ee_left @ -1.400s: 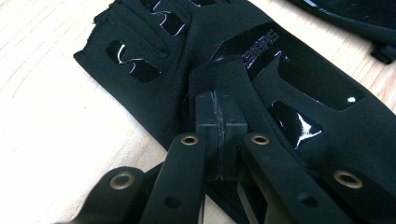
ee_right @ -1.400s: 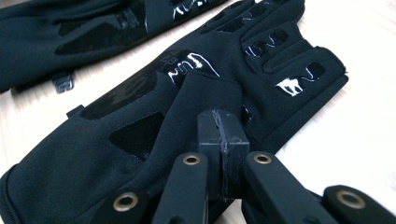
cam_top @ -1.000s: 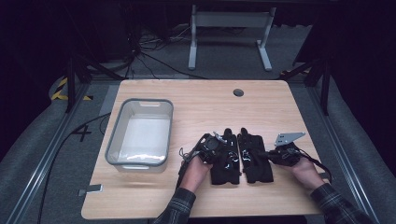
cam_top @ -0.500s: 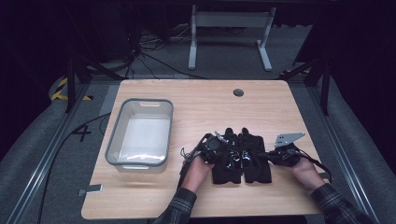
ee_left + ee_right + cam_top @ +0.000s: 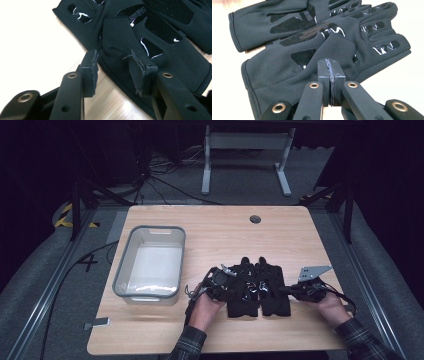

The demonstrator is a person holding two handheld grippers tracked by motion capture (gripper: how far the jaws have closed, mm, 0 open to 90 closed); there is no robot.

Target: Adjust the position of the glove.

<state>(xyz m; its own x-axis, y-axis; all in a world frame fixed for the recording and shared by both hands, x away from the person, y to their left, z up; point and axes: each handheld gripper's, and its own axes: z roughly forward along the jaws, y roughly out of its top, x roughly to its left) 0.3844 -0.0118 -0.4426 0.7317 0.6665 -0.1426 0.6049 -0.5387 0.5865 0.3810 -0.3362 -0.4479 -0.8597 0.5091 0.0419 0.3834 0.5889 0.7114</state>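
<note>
Two black gloves [image 5: 259,287] lie together; printed writing unreadable.

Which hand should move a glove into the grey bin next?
Probably the left. The left tool sits nearer the grey bin, and its jaws, which have just been opening, straddle the left glove. The right tool is shut at the right glove, farther away.

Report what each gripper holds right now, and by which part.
The left gripper holds nothing; its jaws have just opened over the left glove's thumb. The right gripper is shut against the right glove; grip unclear.
</note>
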